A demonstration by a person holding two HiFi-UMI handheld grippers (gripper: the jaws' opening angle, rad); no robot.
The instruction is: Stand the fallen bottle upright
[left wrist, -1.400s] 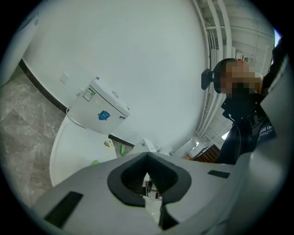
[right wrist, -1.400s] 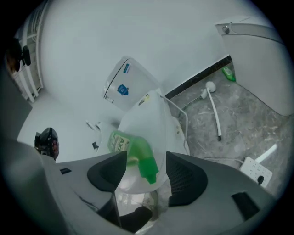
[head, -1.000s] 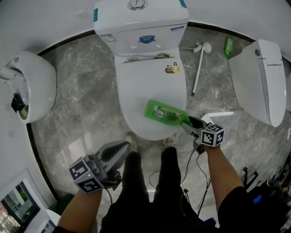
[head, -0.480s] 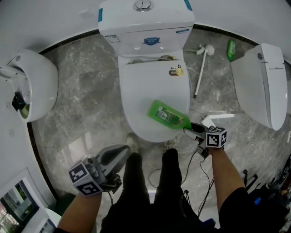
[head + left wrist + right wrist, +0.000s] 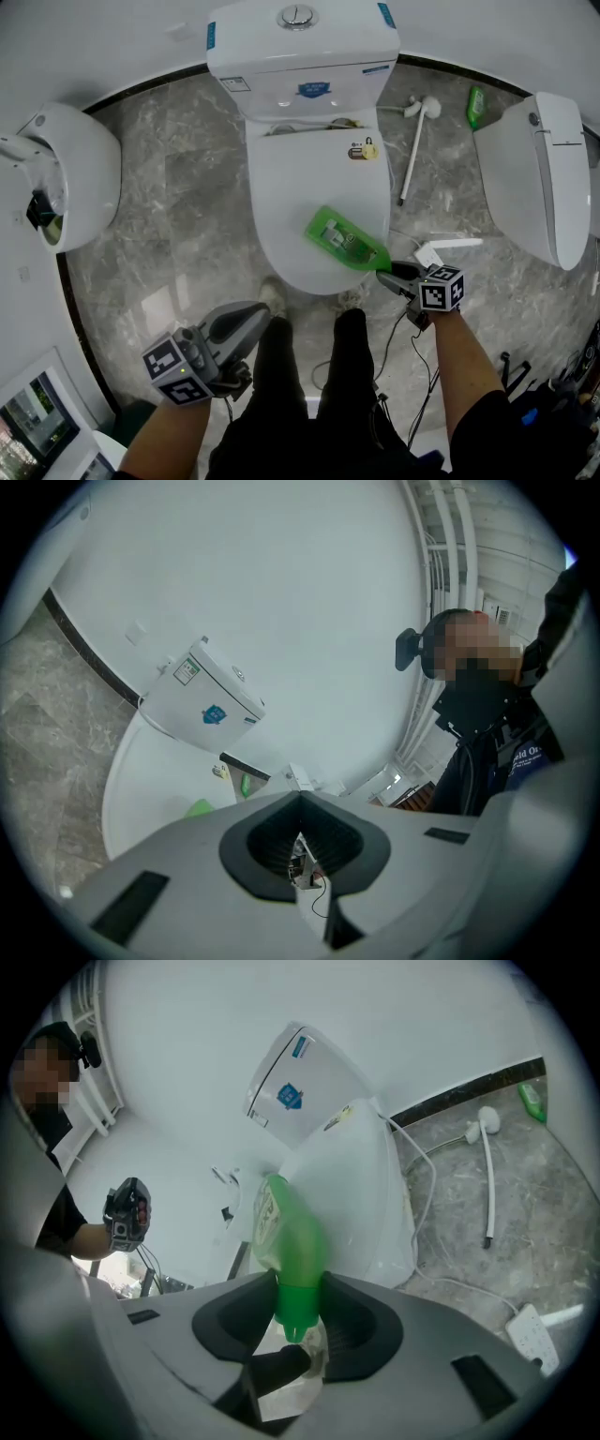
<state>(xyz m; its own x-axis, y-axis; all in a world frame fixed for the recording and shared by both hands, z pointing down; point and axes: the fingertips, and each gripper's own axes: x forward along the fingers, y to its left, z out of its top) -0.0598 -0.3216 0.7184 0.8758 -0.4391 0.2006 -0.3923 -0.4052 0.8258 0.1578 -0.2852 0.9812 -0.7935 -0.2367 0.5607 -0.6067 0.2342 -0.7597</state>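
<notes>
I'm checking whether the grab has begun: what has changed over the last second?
The right gripper is taking hold: its jaws, wider before, are closing on the neck of the green bottle, which sits between them. The bottle still lies on its side on the toilet lid; the left gripper stays shut, low by the person's leg.

Closed white toilet lid (image 5: 300, 187): green plastic bottle (image 5: 342, 237) lying on its side at the lid's front right edge, neck reaching the rim. Small yellowish item (image 5: 361, 148) at the lid's rear right corner, too small to identify.

Grey marbled tile floor (image 5: 187, 216): white long-handled toilet brush (image 5: 412, 141) lying flat right of the toilet; small green bottle (image 5: 476, 105) by the back wall; white power strip (image 5: 441, 249) beside the toilet's front right.
</notes>
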